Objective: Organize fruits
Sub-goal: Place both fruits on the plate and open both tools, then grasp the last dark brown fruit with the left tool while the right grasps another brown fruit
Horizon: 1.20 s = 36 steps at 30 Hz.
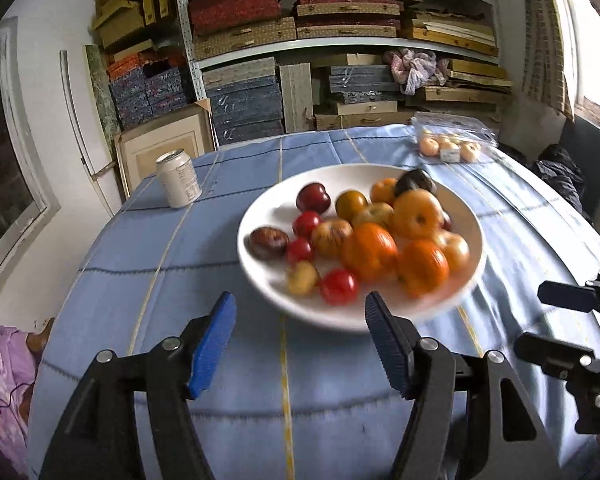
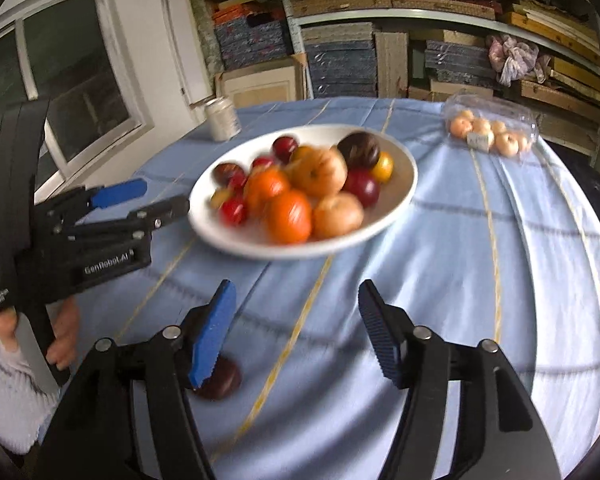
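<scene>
A white plate [image 1: 266, 202] [image 2: 402, 184] on the blue tablecloth holds several fruits: oranges [image 1: 370, 252] [image 2: 288, 216], red plums [image 1: 314, 198], small red and yellow ones, and a dark one at the back. One dark plum [image 2: 222, 380] lies loose on the cloth, partly hidden behind the right gripper's left finger. My left gripper [image 1: 300, 308] [image 2: 166, 195] is open just before the plate's near rim, with nothing in it. My right gripper [image 2: 296, 300] [image 1: 540, 322] is open over bare cloth in front of the plate, empty.
A drink can [image 1: 179, 178] [image 2: 222, 118] stands at the table's far left. A clear plastic pack of peaches [image 1: 450, 146] [image 2: 492, 128] lies far right. Shelves of stacked boxes rise behind the table. A hand [image 2: 64, 332] holds the left gripper's grip.
</scene>
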Motion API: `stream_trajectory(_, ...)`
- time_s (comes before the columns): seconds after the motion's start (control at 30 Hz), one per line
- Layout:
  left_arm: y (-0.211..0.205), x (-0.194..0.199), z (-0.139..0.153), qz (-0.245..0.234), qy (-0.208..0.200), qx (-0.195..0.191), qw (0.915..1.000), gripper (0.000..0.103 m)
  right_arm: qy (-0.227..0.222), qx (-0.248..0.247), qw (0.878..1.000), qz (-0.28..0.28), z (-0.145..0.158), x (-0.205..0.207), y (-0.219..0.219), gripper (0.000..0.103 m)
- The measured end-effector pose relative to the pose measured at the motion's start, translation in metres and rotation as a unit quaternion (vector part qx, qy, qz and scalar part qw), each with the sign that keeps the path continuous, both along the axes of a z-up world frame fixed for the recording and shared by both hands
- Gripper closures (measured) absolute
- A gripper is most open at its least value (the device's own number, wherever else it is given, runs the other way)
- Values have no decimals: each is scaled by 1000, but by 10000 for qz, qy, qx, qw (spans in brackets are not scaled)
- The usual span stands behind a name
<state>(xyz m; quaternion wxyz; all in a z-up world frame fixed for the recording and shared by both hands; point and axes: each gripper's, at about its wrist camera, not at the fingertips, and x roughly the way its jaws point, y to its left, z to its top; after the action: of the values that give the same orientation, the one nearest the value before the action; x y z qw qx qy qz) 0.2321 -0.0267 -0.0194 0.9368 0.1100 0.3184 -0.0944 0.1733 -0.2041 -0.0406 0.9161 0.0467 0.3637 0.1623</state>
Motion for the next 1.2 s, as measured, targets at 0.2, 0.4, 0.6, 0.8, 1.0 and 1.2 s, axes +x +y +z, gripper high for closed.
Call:
stream_trajectory(0.2, 1, -41, -9, -21, -12, 23, 10000, 35, 78, -38, 9993, 359, -12, -34, 21, 40)
stream_trajectory(0.4, -2, -67, -13, -141, -41, 63, 9999, 32, 258, -419, 9955, 805, -23, -41, 50, 40)
stream_trajectory(0.6, 6, -71, -17, -99, 61, -19, 9999, 30, 481, -579, 9924, 973, -33, -35, 62, 48)
stream_trajectory(0.8, 23, -71, -21, -50, 303, -300, 9991, 30, 531, -493, 9928, 949, -35, -32, 58, 63)
stream_trajectory(1.0, 16, -86, -25, -407, 395, -300, 9979, 30, 592, -540, 9920, 976, -40, -26, 61, 54)
stream_trajectory(1.2, 5, -94, -30, -642, 414, -104, 9970, 29, 536, -661, 9919, 939, -39, -18, 64, 62)
